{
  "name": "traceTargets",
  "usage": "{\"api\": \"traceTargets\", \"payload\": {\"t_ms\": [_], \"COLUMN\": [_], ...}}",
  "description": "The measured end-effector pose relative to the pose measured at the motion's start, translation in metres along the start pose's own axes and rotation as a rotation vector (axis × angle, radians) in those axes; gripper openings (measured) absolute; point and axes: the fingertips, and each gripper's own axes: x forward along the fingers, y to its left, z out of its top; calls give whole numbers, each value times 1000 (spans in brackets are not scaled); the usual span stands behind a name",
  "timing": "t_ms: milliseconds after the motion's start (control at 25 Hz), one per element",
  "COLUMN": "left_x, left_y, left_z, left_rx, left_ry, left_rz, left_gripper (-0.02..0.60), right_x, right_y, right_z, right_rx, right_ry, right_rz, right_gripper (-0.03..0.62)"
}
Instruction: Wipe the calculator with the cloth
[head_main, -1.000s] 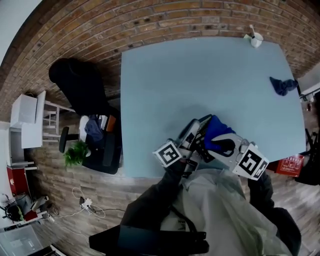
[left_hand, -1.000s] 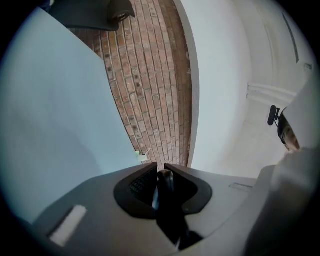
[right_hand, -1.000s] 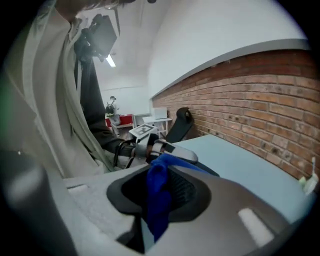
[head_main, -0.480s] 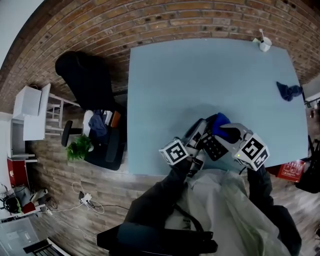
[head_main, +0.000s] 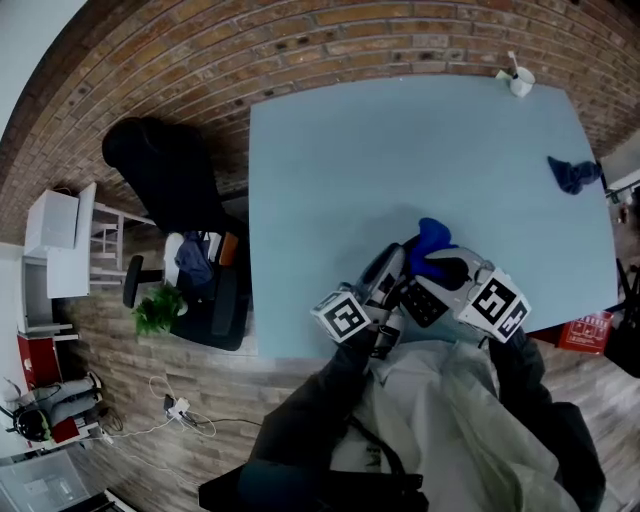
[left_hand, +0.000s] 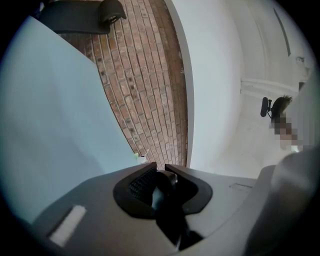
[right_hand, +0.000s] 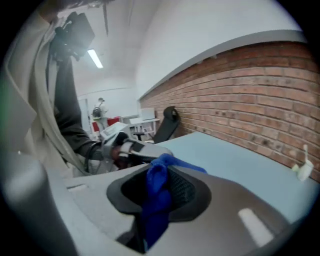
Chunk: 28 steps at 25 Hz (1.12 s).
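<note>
Near the front edge of the blue table (head_main: 300, 200), just in front of the person, the two grippers meet. The left gripper (head_main: 390, 275) has its jaws almost closed on the calculator (head_main: 422, 302), pinching one thin dark edge. The calculator sits between the two grippers with its keys facing up. Its long side seems to slant from the left gripper toward the right one, but that is hard to tell. The right gripper (head_main: 432, 262) has its jaws squeezed on the blue cloth (head_main: 432, 240), which bunches up past the tips, just beyond the calculator. Most of the table top stretches away behind them. A white cup (head_main: 518, 80) stands at the far corner. A second cloth (head_main: 572, 175) lies by the right edge. A black chair (head_main: 165, 180) stands off the left side.
</note>
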Motion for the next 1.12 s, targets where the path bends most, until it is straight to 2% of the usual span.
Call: {"api": "traceTargets", "payload": {"t_ms": [80,120,200,320,360,440,560,640,760,960,1040,1120], "left_x": [0,0,1,3,3,3,3,3,4,-3,-2,-1], "left_y": [1,2,7,2,0,-2,-3,-3,-1,13,13,15], "left_z": [-2,-3,-5,-5,-6,-6,-4,-5,-5,2,2,1], "left_rx": [-1,-2,5,-1,-3,-8,0,13,15,7,1,0], "left_ry": [-1,-1,-1,14,18,20,18,20,7,-17,-20,-20], "left_rz": [7,14,11,17,12,2,3,15,25,56,47,48], "left_gripper": [57,57,55,54,54,57,58,58,58,55,57,58], "right_x": [-2,-1,2,4,4,2,-3,-4,-1,-6,-13,-21], "right_y": [-17,-14,13,63,67,44,-22,-47,-29,52,47,19], "right_z": [-6,-6,-2,4,3,2,-11,-19,-13,-7,-16,-33], "right_rx": [46,53,17,-63,-73,-37,47,84,73,-20,12,85], "right_ry": [14,20,22,23,20,-11,-15,-8,-18,12,9,8], "right_rz": [-74,-72,4,189,205,143,-55,-130,-96,182,171,70], "right_gripper": [92,92,92,92,92,92,92,92,92,92,92,92]}}
